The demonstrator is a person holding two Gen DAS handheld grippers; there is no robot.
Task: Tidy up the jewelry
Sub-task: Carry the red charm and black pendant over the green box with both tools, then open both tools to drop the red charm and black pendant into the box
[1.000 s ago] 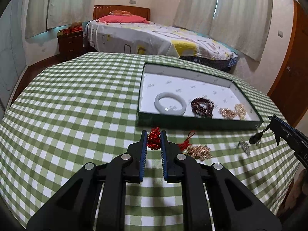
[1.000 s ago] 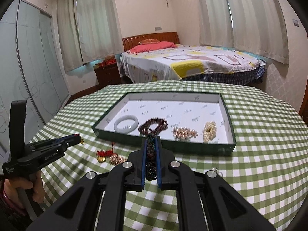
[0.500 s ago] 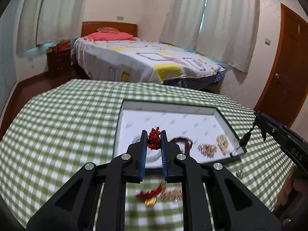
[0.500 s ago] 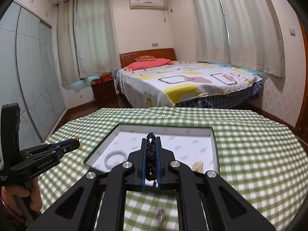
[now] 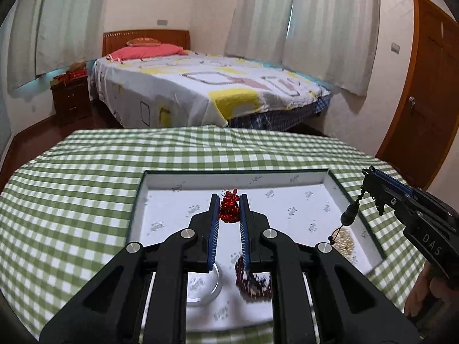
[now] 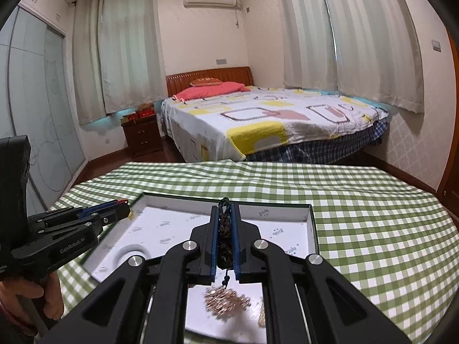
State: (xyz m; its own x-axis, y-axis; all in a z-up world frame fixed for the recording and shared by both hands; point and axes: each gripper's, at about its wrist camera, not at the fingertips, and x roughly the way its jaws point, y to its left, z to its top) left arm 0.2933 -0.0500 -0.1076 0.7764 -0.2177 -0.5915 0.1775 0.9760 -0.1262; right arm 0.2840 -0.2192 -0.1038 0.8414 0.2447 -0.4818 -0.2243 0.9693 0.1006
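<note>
Left wrist view: we are seeing the left gripper (image 5: 229, 200) pinching a red knotted ornament (image 5: 229, 208) between nearly closed pads, over the white-lined tray (image 5: 355, 212) on the checked tablecloth (image 5: 86, 200). A pale bangle (image 5: 213, 283) and dark bead bracelet (image 5: 252, 283) are lying in the tray below.

Right wrist view: the right gripper (image 6: 224, 212) is clamping a dark beaded strand (image 6: 225, 229), fully closed, above a gold chain cluster (image 6: 226, 301) in the tray.

Green-white checked cloth bench cover (image 5: 86, 200): matt weave. White paper-lined tray (image 5: 178, 223): smooth, matt. Black plastic claw (image 5: 229, 207): matt, glossy metal pins. Red bead ornament (image 5: 229, 205): glossy.
</note>
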